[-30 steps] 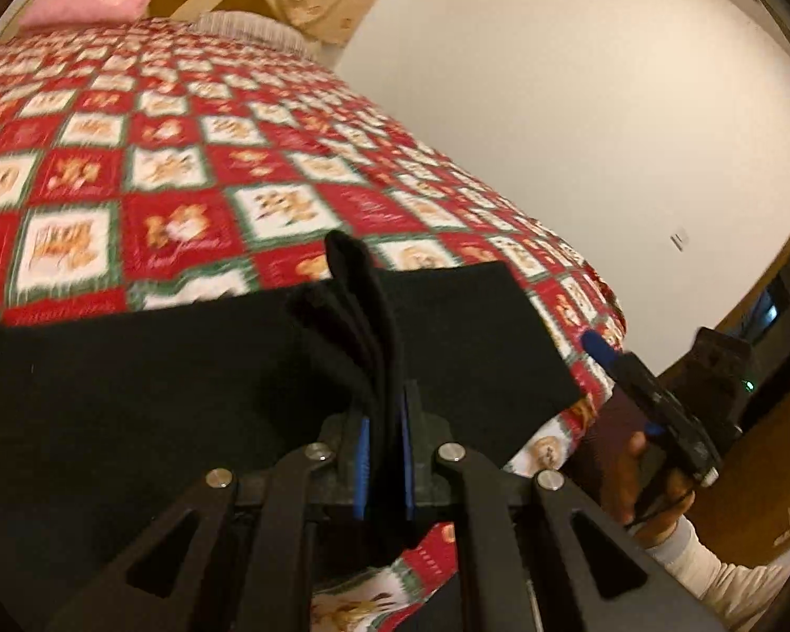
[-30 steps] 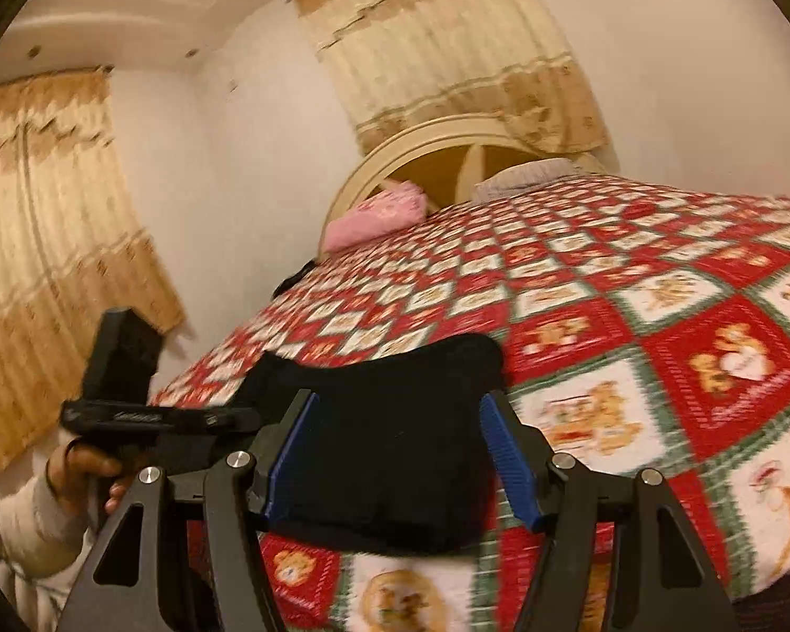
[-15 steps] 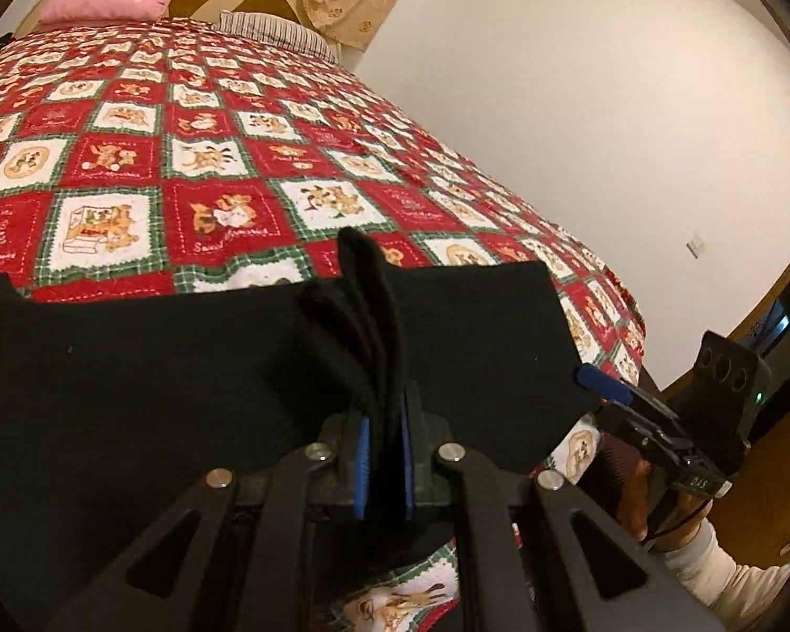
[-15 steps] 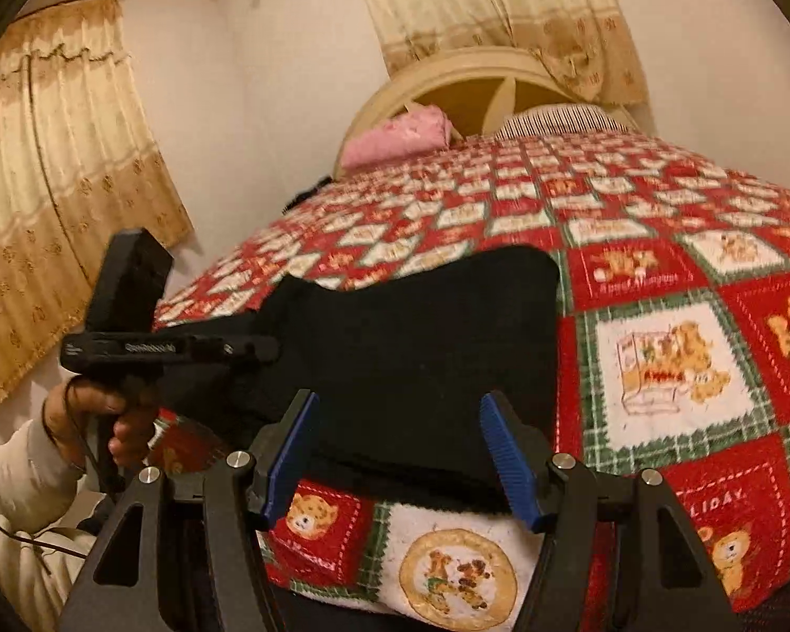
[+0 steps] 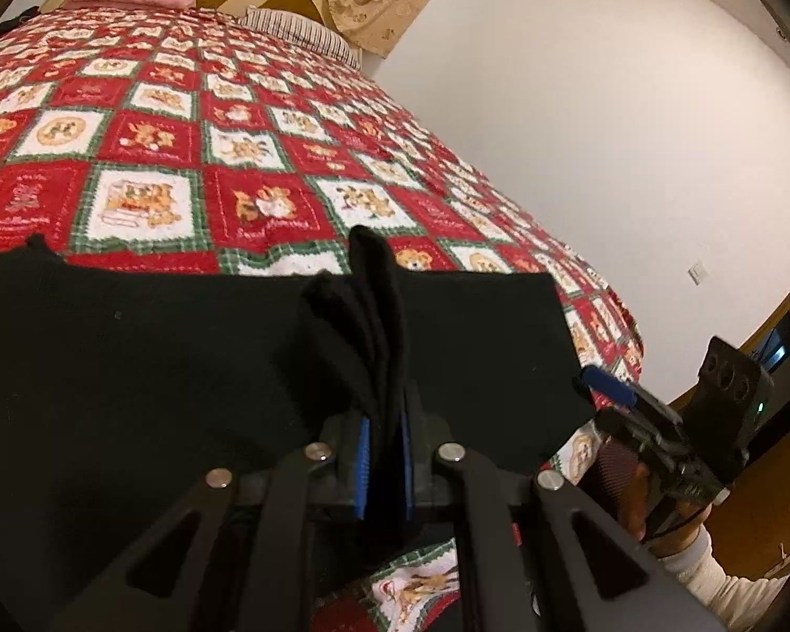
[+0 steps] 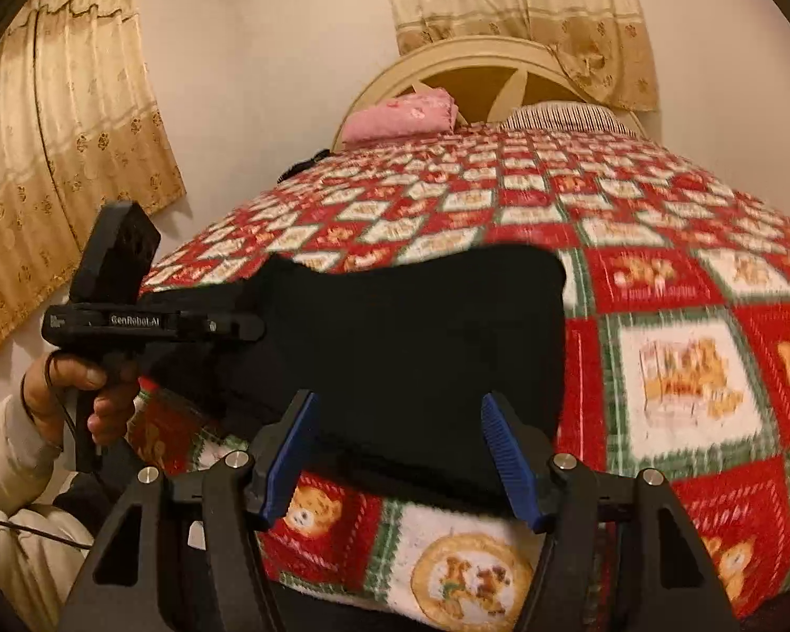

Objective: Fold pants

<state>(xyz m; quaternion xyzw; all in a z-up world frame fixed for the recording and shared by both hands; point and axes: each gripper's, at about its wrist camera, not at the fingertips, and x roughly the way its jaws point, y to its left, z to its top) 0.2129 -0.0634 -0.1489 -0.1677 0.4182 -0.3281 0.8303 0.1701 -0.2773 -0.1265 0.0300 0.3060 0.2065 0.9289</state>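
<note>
Left hand-held gripper [image 5: 383,466] clamped, right [image 6: 400,455] agape

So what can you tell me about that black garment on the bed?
The black pants look like soft, thick, matte fabric. They lie mostly flat, as a broad panel, at the near edge of the red patchwork bedspread. The left gripper is shut on a bunched ridge of layers that stands up from the panel; the right gripper is open.

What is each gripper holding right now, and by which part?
The left gripper pinches a bunched edge of the black pants. The right gripper is open, holding nothing.
</note>
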